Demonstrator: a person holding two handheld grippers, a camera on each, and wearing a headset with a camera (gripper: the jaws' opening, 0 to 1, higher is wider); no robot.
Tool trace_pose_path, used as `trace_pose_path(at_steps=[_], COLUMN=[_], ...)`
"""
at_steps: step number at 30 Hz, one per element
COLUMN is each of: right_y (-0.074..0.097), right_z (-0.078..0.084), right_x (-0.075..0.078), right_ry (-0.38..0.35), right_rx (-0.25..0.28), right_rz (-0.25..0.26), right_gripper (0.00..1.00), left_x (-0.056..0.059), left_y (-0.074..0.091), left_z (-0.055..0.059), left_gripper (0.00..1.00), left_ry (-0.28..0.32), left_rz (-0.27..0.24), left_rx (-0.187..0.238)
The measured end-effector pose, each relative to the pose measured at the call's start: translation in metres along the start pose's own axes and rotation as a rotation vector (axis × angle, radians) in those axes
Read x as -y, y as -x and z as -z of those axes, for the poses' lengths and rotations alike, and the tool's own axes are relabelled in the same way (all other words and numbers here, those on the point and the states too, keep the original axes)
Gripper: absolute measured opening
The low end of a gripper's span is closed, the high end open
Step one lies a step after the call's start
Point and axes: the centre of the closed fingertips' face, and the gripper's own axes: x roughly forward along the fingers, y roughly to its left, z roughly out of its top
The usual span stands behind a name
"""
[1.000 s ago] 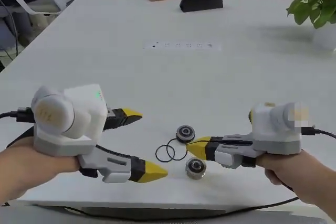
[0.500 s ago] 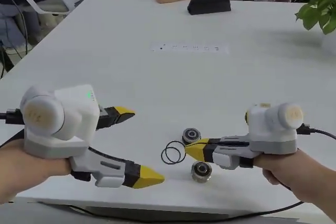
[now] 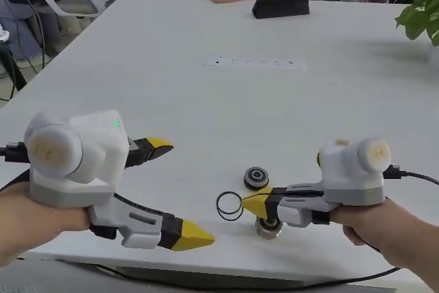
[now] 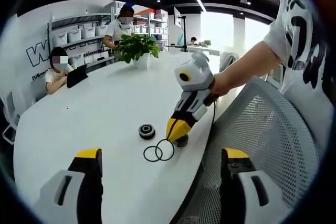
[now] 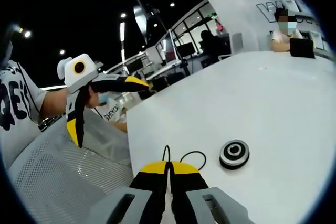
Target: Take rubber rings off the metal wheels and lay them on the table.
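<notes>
Two grippers held low, tips turned toward each other.
The left hand (image 3: 38, 221) holds the left gripper (image 3: 178, 191) pointing right, jaws spread wide, one yellow tip far and one near. The right hand (image 3: 376, 223) holds the right gripper (image 3: 250, 201) aimed left and slightly down, jaws pressed together into one yellow point. The bare right forearm (image 3: 411, 252) comes in from the lower right.
</notes>
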Motion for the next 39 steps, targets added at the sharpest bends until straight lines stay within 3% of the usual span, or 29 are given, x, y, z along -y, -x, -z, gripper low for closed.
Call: trace_pose_path(at_steps=[11,25,32,39], right_y=[-0.007,-0.012,-0.013,-0.014], right_z=[0.008,0.02,0.02,0.021], right_x=[-0.002,0.004,0.011,0.016], right_ry=[-0.01,-0.011,0.003,0.063], right_rx=[-0.032,-0.079,-0.087,-0.11], right_rz=[-0.018,-0.005,0.015,0.041], right_gripper=[0.0,0.0,0.0,0.04], left_x=[0.001,0.0,0.0,0.0], left_y=[0.003,0.004,0.004,0.003], left_z=[0.001,0.004,0.005,0.006], left_gripper=[0.97,0.98,0.98,0.97], left_ry=[0.005,0.012,0.014,0.018], left_rz=[0.001,0.0,0.004,0.008], left_rx=[-0.002,-0.014,-0.02,-0.026])
